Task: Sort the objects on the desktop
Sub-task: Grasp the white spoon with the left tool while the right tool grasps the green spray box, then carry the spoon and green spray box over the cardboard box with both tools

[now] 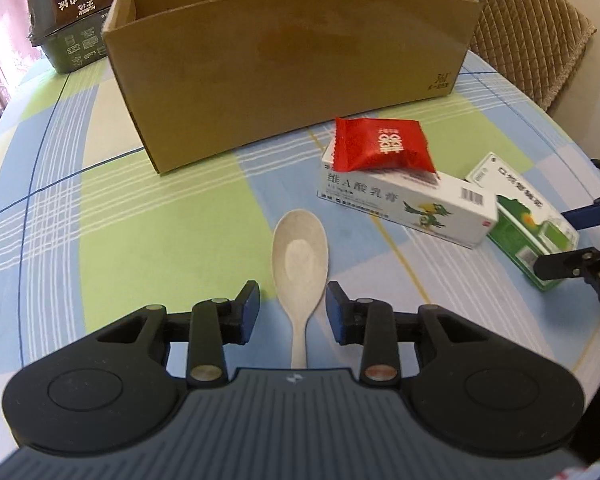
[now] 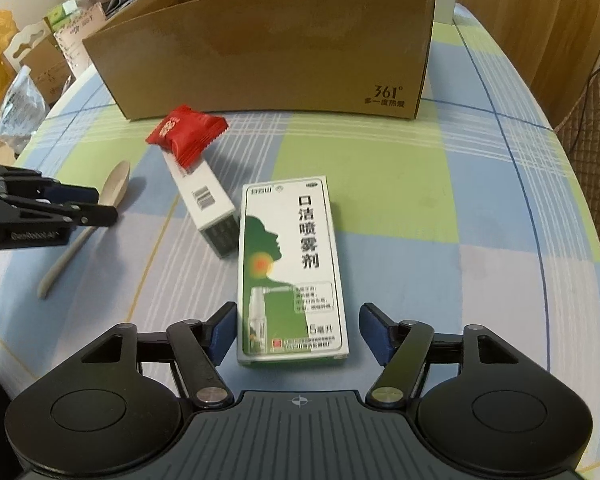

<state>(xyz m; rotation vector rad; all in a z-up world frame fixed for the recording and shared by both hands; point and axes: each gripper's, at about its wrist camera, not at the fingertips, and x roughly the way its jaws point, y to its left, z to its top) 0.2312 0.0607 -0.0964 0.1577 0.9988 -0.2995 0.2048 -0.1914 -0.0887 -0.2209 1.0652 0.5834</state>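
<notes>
Left wrist view shows the left gripper [image 1: 292,312] held low over the table [image 1: 120,216], its blue-padded fingers [image 1: 250,304] spread wide to either side of a beige speckled plastic spoon [image 1: 299,264]; neither pad touches it. The spoon lies flat on the checked green, blue and white tablecloth, bowl up and pointing away toward the open brown cardboard box [image 1: 292,72], its handle running back under the gripper body. In the right wrist view the right gripper [image 2: 298,330] likewise sits low and level, its fingers [image 2: 374,330] wide apart around the near end of a green and white spray medicine carton [image 2: 292,268], with a gap on each side. That carton lies flat, printed face up, long axis pointing toward the cardboard box [image 2: 268,48]. Just to its left lies a long white ointment carton [image 2: 208,200], set at an angle, its near end just beside the green carton's edge; whether they touch is unclear. A red sealed snack packet [image 2: 186,134] rests on the far end of the white carton. From the left view the same packet [image 1: 384,146] sits atop the white carton [image 1: 408,204], with the green carton [image 1: 528,232] further right, between the right gripper's fingers [image 1: 568,264]. A dark printed instant-food tub [image 1: 68,20] stands at the table's far left, behind the cardboard box.
</notes>
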